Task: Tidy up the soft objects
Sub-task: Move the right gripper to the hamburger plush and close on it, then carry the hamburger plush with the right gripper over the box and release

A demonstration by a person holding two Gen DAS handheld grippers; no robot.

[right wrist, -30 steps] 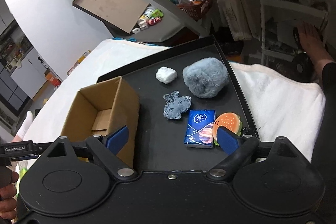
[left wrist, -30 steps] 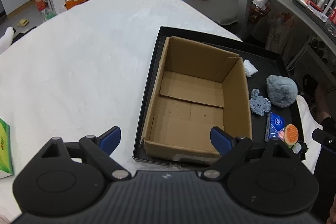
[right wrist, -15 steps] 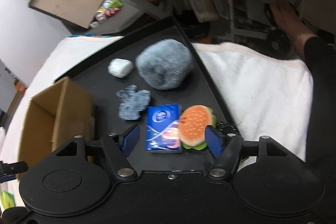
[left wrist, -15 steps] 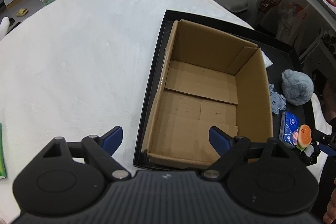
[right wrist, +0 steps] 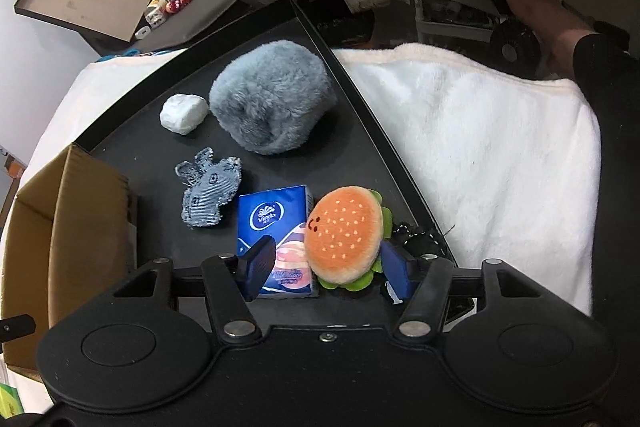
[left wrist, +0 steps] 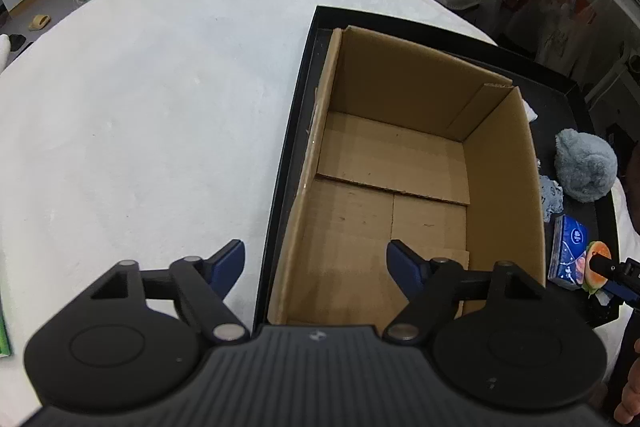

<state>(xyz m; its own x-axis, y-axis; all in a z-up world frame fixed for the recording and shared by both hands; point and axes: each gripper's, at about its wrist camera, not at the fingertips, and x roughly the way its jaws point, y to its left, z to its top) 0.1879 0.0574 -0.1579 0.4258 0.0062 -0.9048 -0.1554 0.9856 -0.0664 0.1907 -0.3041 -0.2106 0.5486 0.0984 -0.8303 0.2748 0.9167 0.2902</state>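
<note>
We centre the right gripper, open, astride the burger plush beside the tissue pack, then squeeze gently; the left gripper hangs open and empty.

- table has a fuzzy white cover all over it
- black tray sits right on that cover, near the right end
- sliver of something green at the left edge, can't tell what it is

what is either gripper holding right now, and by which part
Nothing is held yet. The right gripper is open, its fingers straddling the burger plush without clamping it. The left gripper is open over the cardboard box.
</note>
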